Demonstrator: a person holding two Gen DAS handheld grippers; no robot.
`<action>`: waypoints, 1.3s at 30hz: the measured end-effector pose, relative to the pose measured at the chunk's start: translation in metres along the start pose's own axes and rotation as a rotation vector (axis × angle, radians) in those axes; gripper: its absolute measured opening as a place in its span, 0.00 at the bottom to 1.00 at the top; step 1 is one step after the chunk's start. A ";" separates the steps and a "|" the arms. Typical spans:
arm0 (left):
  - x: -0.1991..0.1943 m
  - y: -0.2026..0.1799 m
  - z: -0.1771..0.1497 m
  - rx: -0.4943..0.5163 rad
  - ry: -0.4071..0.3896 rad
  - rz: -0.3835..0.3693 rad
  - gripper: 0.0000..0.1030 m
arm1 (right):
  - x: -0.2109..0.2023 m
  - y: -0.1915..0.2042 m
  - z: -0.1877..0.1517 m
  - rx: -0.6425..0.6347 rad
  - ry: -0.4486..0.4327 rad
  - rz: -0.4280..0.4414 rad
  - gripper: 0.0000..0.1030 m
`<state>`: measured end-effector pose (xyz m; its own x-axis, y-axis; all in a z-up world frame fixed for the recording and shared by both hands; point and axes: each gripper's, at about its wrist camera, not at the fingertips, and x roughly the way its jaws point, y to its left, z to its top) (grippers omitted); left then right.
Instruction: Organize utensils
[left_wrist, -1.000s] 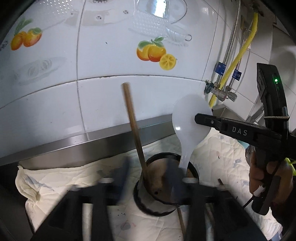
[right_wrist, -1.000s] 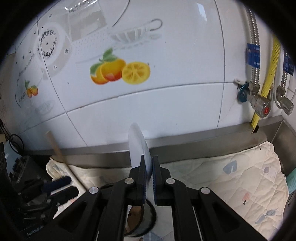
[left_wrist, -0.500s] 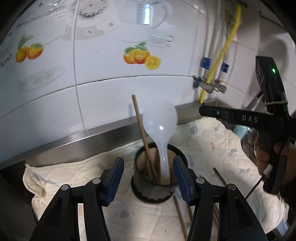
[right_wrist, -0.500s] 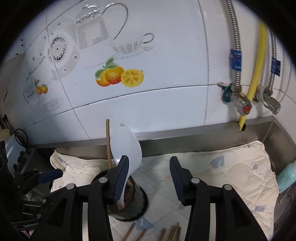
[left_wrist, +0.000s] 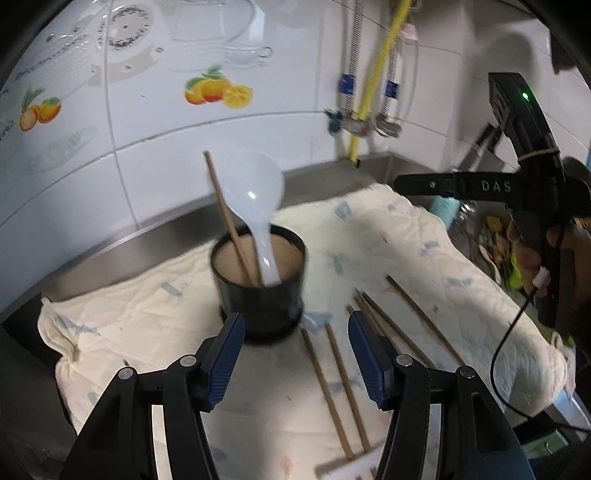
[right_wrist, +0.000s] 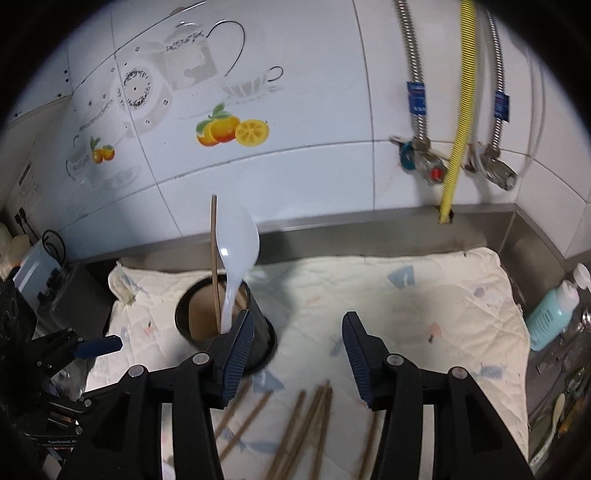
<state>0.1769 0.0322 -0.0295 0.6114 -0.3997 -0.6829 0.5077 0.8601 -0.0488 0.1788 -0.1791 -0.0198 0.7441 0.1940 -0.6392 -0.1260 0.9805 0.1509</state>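
Observation:
A black utensil cup stands on a white quilted cloth. It holds a white plastic spoon and one brown chopstick, both upright. Several loose chopsticks lie on the cloth in front of the cup. My left gripper is open and empty just in front of the cup. My right gripper is open and empty, right of the cup, above the loose chopsticks. The spoon shows there too.
A tiled wall with fruit decals rises behind a steel counter edge. Hoses and valves hang at the right. A teal bottle stands at the cloth's right edge. The right gripper's body shows at the right of the left wrist view.
My right gripper let go of the white spoon, which now stands in the cup. Both grippers opened and pulled back from the cup, bringing the loose chopsticks into view.

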 end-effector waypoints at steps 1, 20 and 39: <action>0.000 -0.007 -0.005 0.016 0.011 -0.006 0.61 | -0.002 -0.001 -0.003 -0.002 0.005 0.001 0.53; 0.038 -0.112 -0.099 0.359 0.300 -0.264 0.69 | -0.026 -0.039 -0.073 0.023 0.125 -0.029 0.54; 0.096 -0.142 -0.112 0.613 0.437 -0.460 0.69 | -0.028 -0.069 -0.102 0.175 0.175 -0.137 0.54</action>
<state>0.0952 -0.0930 -0.1697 0.0425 -0.3996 -0.9157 0.9594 0.2722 -0.0743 0.0993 -0.2492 -0.0891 0.6200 0.0771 -0.7808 0.0951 0.9805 0.1722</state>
